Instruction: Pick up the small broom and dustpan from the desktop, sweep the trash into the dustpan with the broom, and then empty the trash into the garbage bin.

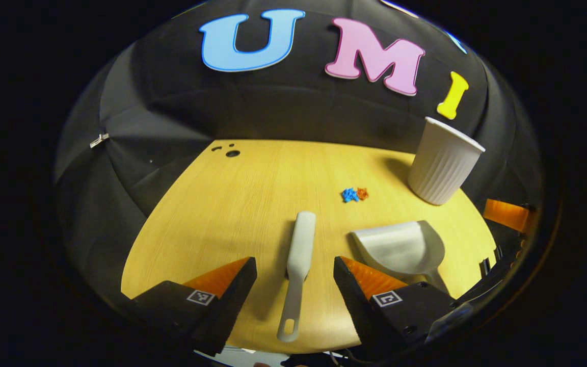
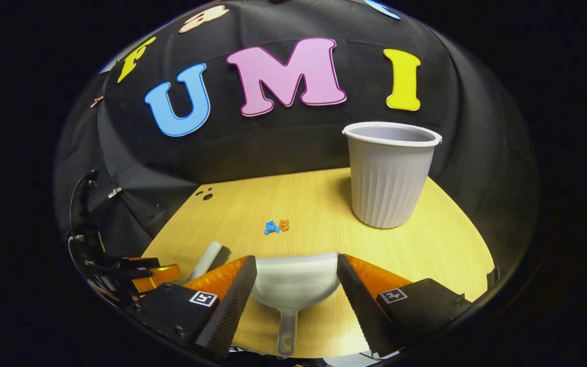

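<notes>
In the left gripper view the left tool (image 1: 295, 275) hangs over the near edge of the wooden surface (image 1: 232, 204) with its jaws spread wide and nothing between them touching; the small broom (image 1: 297, 265) lies flat on the surface in the gap, its handle pointing back toward the camera and its pale head pointing away toward the booth wall. Just to the right of the broom lies the dustpan (image 1: 400, 247), its scoop hollow and bare, with no trash in it. Beyond both, a small heap of blue and orange trash (image 1: 354, 194) sits on the surface, apart from the dustpan and near the foot of the garbage bin (image 1: 444, 163), a pale ribbed cup-shaped container standing upright at the far right. In the right gripper view the right tool (image 2: 296, 278) is likewise released, its jaws wide apart on either side of the dustpan (image 2: 296, 280), whose handle runs back toward the camera; whether the fingers touch the scoop's sides cannot be told. The dustpan's scoop is bare here too. The trash (image 2: 276, 226) lies just ahead of the scoop's mouth on the surface (image 2: 426, 244), and the garbage bin (image 2: 390, 173) stands upright farther back to the right; what its inside holds cannot be seen from this angle. The broom (image 2: 211, 261) lies at the left, near the left tool (image 2: 143, 272) at the surface's edge.
</notes>
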A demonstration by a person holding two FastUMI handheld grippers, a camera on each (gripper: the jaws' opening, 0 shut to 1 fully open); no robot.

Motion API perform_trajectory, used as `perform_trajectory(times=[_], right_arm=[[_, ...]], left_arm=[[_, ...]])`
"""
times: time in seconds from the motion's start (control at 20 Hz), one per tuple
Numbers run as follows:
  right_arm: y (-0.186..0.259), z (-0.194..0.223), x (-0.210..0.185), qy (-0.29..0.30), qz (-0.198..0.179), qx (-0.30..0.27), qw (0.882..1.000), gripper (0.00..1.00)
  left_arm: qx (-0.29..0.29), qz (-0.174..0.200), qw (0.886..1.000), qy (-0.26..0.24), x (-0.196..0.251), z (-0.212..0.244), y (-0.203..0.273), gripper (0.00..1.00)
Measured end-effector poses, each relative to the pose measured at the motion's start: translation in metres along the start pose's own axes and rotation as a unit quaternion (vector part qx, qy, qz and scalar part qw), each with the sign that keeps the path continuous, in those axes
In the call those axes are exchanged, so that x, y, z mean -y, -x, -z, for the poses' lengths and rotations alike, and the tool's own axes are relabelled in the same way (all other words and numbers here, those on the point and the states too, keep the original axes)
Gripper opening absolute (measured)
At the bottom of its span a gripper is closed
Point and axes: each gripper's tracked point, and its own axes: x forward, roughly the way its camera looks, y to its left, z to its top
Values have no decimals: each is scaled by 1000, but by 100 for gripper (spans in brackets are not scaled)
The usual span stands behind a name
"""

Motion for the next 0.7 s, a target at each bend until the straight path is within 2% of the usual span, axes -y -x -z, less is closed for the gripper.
perform_trajectory(times=[0.15,0.35,0.55,0.7], right_arm=[[-3,16,-5,-9,-5,-21,1000,99],[-6,41,-9,-15,-9,-49,999,99],[-10,63,-8,-16,-15,-78,997,98],[-15,71,-4,-22,-16,-92,995,99]], left_arm=[[-61,9,998,-12,3,23,-23,96],[-139,7,990,-25,7,55,-47,96],[-171,-6,984,-52,4,64,-68,96],[-194,-7,980,-46,7,69,-82,97]])
